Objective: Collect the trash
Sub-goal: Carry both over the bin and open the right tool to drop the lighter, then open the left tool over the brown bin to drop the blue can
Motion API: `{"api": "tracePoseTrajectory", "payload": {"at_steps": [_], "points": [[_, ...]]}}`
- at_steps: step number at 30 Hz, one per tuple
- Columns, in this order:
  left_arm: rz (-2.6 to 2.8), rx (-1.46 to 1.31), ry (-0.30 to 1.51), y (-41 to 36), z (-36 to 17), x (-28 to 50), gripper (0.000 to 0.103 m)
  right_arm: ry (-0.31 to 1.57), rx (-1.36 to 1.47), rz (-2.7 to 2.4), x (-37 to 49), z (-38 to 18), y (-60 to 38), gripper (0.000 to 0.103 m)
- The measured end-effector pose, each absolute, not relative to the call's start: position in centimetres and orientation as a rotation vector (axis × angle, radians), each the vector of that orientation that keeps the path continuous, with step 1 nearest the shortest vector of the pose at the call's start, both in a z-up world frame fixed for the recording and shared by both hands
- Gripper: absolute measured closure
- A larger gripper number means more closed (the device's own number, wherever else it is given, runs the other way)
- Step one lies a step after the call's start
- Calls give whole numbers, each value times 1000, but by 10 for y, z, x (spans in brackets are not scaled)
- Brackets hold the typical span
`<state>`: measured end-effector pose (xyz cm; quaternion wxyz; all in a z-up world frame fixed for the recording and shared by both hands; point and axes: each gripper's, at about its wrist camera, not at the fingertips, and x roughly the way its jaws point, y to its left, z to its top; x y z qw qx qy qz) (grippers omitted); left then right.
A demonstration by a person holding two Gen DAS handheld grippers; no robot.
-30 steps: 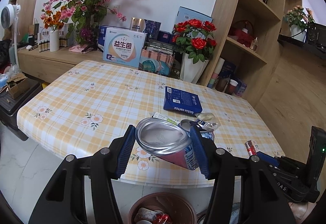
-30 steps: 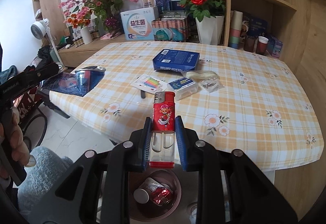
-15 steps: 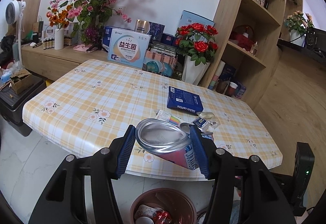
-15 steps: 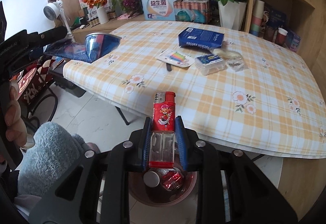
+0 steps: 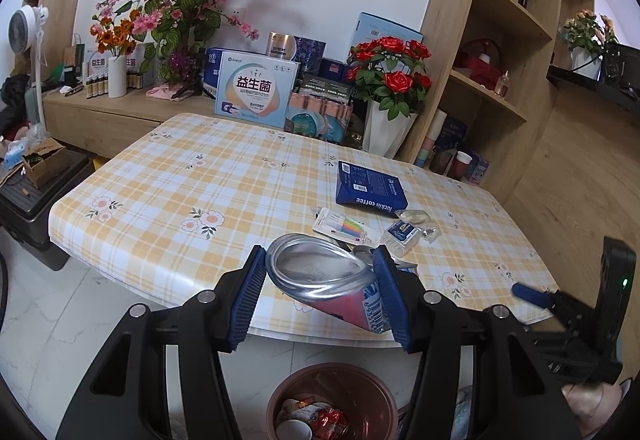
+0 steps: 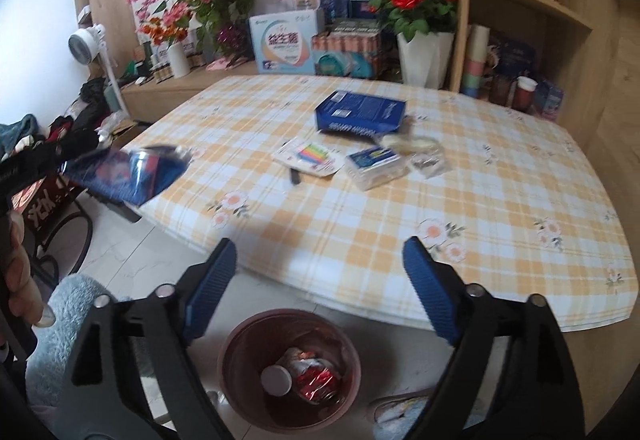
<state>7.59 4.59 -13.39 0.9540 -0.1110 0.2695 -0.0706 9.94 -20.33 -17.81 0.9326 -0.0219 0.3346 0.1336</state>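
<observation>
- Trash in the brown bin (image 6: pixel 240 356) on the floor includes a red crumpled wrapper (image 6: pixel 316 384) and a white-capped piece (image 6: pixel 276 380); the bin stands just in front of the counter (image 6: pixel 500 240) edge.
- Left hand-held gripper (image 5: pixel 320 296) is clenched on a crushed can (image 5: pixel 320 276), its silver base facing the camera, held above the bin (image 5: pixel 332 380).
- Right hand-held gripper (image 6: pixel 320 288) has just sprung apart; its blue pads (image 6: pixel 210 286) stand wide with nothing between them, right over the bin.
- Seen from the right wrist, the can (image 6: pixel 136 168) appears blurred at the far left, off the counter's corner.
- Still lying on the checked cloth: a dark blue coffee box (image 5: pixel 370 190), a colourful flat packet (image 5: pixel 342 226), a small clear box with a blue label (image 5: pixel 402 234) and crumpled clear plastic (image 6: pixel 420 152).
- A person's fingers (image 6: pixel 18 272) show at the left edge of the right wrist view.
</observation>
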Motion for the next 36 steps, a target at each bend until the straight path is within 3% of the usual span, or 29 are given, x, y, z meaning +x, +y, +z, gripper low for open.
{"api": "tracePoseTrajectory", "payload": {"at_steps": [5,33,34,35,36], "points": [[-159,-195,550,39,-131,72,49,613,-45,210,98,-156,-224,6],[-277,-68,658,-25,-153,66,49,599,30,148,89,-158,-271,6],[-277,-68,663,-26,-154,67,45,603,30,148,90,-158,-271,6],[-271,-72,667,-26,-155,67,31,606,30,149,90,-159,-270,6],[-263,-79,660,-25,-155,67,24,607,29,150,90,-159,-270,6]]}}
